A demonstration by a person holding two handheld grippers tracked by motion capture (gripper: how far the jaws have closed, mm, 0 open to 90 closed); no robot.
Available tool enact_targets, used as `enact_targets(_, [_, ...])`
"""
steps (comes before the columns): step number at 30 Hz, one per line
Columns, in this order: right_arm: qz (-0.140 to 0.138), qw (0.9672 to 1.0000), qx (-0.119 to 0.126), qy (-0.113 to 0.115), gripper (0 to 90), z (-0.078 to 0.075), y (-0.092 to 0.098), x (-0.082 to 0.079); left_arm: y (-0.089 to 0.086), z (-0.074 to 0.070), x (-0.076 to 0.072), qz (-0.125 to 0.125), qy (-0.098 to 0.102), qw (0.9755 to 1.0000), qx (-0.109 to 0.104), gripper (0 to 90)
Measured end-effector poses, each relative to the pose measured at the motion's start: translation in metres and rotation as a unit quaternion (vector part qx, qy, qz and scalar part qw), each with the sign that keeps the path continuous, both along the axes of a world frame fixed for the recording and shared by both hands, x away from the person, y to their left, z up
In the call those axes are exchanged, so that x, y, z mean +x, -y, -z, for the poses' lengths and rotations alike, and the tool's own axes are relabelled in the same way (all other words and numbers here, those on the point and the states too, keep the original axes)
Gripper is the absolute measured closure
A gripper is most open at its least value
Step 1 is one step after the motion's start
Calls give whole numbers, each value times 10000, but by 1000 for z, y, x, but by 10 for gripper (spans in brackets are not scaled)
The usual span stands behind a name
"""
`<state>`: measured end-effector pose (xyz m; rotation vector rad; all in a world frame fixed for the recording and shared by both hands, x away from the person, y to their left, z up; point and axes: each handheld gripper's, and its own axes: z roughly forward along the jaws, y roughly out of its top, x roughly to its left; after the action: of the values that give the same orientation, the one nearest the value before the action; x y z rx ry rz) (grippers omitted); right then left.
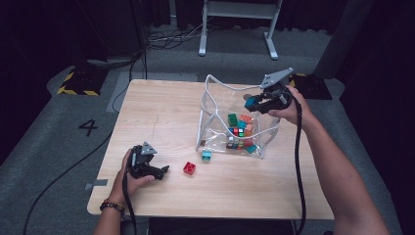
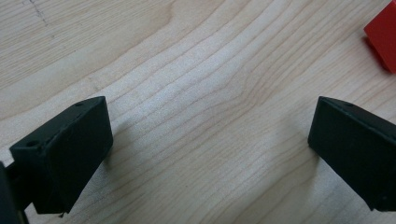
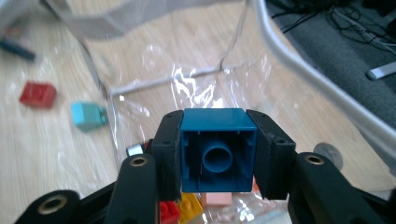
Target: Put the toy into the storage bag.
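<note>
My right gripper (image 1: 254, 104) hangs over the open top of a clear plastic bag (image 1: 215, 105), shut on a blue brick (image 3: 218, 150) whose hollow underside faces the camera. Its black pads (image 3: 167, 154) press on both sides of that brick. Several coloured bricks (image 1: 240, 131) lie in the bag's bottom. On the table outside the bag sit a red brick (image 1: 189, 168) and a teal brick (image 1: 206, 155). My left gripper (image 1: 164, 172) rests open on the wood near the front left, empty, its jaws wide apart over bare tabletop (image 2: 210, 116), with the red brick (image 2: 383, 39) off to its right.
The wooden table (image 1: 161, 105) has rounded corners and grey carpet around it. A white desk frame (image 1: 240, 29) stands behind, and cables (image 1: 166, 39) lie on the floor. A yellow-black marked patch (image 1: 78, 83) sits at the far left.
</note>
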<state>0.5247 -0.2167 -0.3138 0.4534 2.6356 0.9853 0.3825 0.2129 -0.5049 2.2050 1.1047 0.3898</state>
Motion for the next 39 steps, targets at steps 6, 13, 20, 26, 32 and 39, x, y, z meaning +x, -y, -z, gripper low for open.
enact_targets(6, [-144, 9980, -578, -203, 590, 5, 6, 6, 0, 0, 0, 1, 0, 10000, 0, 1])
enact_targets(13, [-85, 9902, -1316, -457, 589, 6, 16, 8, 0, 0, 0, 1, -1, 10000, 0, 1])
enact_targets(20, [-181, 9859, -1586, -494, 588, 7, 27, 13, 0, 0, 0, 1, -1, 10000, -1, 1])
enact_targets(26, [-57, 9824, -1765, -610, 587, 6, 27, 8, 0, 0, 0, 2, -2, 10000, 0, 1])
enact_targets(32, [-118, 9815, -1859, -446, 540, 6, 30, 9, 0, 0, 0, 2, -2, 10000, -1, 1])
enact_targets(39, [78, 9909, -1316, -266, 508, 1, 38, 3, 0, 0, 0, 1, -1, 10000, -3, 1])
